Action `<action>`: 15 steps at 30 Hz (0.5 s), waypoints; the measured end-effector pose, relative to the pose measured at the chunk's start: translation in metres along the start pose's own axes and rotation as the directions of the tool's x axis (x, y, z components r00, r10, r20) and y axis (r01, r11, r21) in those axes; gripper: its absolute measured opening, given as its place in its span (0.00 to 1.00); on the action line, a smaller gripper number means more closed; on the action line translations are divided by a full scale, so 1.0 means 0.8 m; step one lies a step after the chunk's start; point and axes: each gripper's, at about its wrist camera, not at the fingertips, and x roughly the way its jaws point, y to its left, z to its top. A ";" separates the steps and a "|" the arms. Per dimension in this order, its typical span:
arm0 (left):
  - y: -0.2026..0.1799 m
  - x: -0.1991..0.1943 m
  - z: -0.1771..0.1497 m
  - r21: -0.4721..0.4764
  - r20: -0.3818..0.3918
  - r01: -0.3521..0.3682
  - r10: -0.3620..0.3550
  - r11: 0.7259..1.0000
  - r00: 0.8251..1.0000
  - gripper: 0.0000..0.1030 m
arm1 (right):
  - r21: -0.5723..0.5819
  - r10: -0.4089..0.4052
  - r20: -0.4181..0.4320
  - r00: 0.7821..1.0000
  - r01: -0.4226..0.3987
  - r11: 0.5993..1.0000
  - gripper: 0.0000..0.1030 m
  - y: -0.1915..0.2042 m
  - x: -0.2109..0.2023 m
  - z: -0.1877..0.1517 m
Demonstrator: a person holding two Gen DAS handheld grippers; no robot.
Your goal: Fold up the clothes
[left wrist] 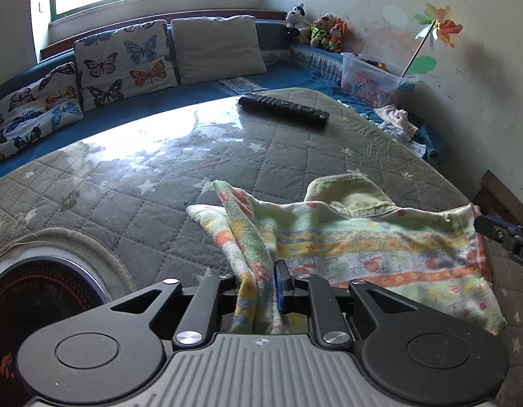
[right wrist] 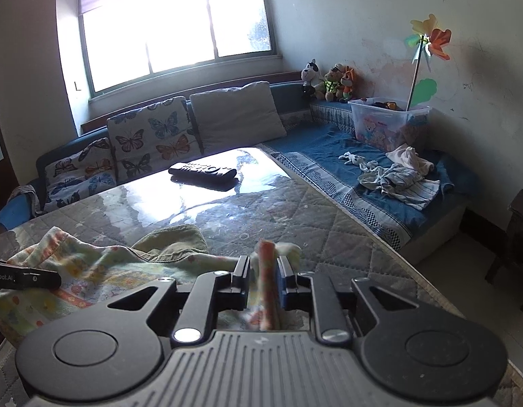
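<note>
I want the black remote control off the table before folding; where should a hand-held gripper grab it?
Grip the black remote control across its narrow width at mid-length, coming from above: it lies flat on the glossy table, long and slim.

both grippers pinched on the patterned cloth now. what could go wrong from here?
1. The left gripper holds a bunched, twisted wad of the patterned cloth, so the fold may come out crooked.
2. The right gripper pinches only a thin edge; it may slip out under tension.
3. A green garment lies partly under the cloth and could get dragged along or folded in.
</note>
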 end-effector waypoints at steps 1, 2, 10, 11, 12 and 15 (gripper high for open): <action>0.001 0.001 -0.001 0.000 -0.003 -0.002 0.002 1.000 1.000 0.20 | -0.001 0.002 0.000 1.000 -0.002 1.000 0.16 0.001 0.000 0.000; 0.001 0.002 -0.003 0.000 -0.006 -0.007 0.007 1.000 1.000 0.24 | -0.002 0.004 0.001 1.000 -0.004 1.000 0.18 0.001 0.000 -0.001; 0.009 0.006 -0.013 -0.008 -0.027 -0.044 0.044 0.999 0.999 0.49 | -0.023 0.029 -0.008 1.000 -0.029 0.999 0.39 0.011 -0.003 -0.008; 0.010 0.006 -0.015 -0.009 -0.027 -0.048 0.048 0.999 0.998 0.51 | -0.026 0.032 -0.010 0.999 -0.032 0.999 0.45 0.013 -0.003 -0.010; 0.011 0.006 -0.016 -0.009 -0.027 -0.053 0.053 0.999 0.998 0.52 | -0.030 0.036 -0.012 0.999 -0.036 0.999 0.48 0.015 -0.003 -0.011; 0.012 0.005 -0.022 -0.004 -0.030 -0.065 0.065 0.998 0.997 0.55 | -0.041 0.047 -0.019 0.999 -0.047 0.998 0.53 0.021 -0.005 -0.015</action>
